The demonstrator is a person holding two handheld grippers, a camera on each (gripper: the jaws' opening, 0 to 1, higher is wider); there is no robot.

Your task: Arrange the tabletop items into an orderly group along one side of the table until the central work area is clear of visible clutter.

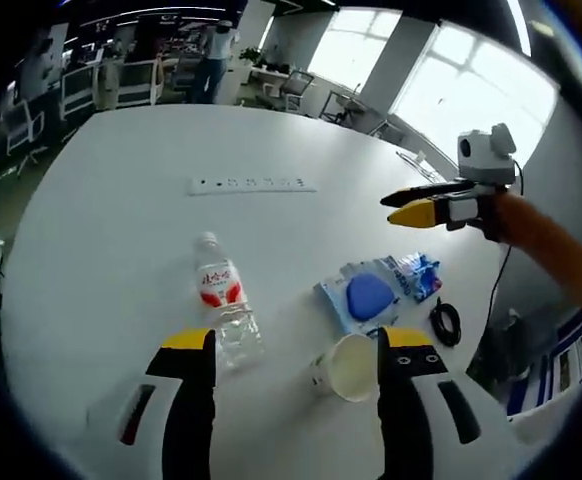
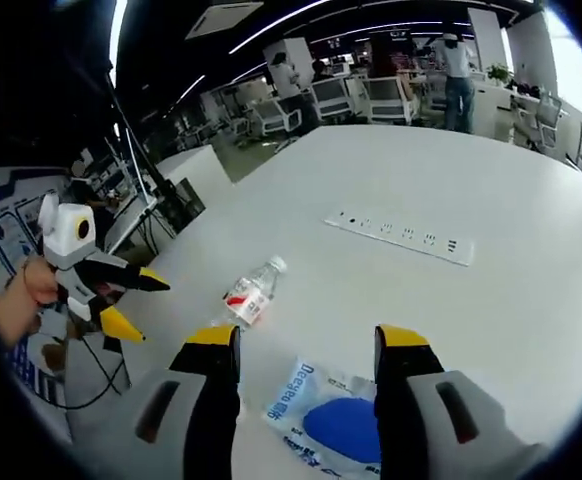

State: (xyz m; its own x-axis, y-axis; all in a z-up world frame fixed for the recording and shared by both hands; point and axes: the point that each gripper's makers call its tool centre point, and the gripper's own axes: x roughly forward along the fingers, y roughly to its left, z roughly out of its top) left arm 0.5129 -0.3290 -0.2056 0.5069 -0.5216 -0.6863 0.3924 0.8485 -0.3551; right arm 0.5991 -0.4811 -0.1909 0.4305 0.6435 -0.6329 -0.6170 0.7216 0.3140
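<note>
White tabletop [image 1: 121, 200] carries everything here. In the left gripper view, a clear plastic bottle [image 1: 225, 305] lies on its side just ahead of the left gripper [image 1: 296, 345], white cap pointing away; its red-and-white label has writing too small to read, and whether it holds any water I cannot tell. A paper cup [image 1: 349, 367] lies tipped on its side beside the right-hand jaw, its mouth facing the camera and its pale inside showing bare. Just beyond the cup sits a clear blue-printed packet [image 1: 376, 293] with a round blue pad inside. A black coiled cable [image 1: 445, 322] lies near the packet at the table edge. A white socket strip [image 1: 252, 184] lies flat farther off, well apart from the rest.

The left gripper's jaws stand wide apart, holding nothing. The right gripper [image 1: 403, 206] hovers above the far side of the table, jaws nearly together with nothing between them.

In the right gripper view, the right gripper [image 2: 308, 350] hangs over the packet [image 2: 326, 415], whose blue print looks like "Deeyeo". The bottle [image 2: 252, 291] lies beyond it.
</note>
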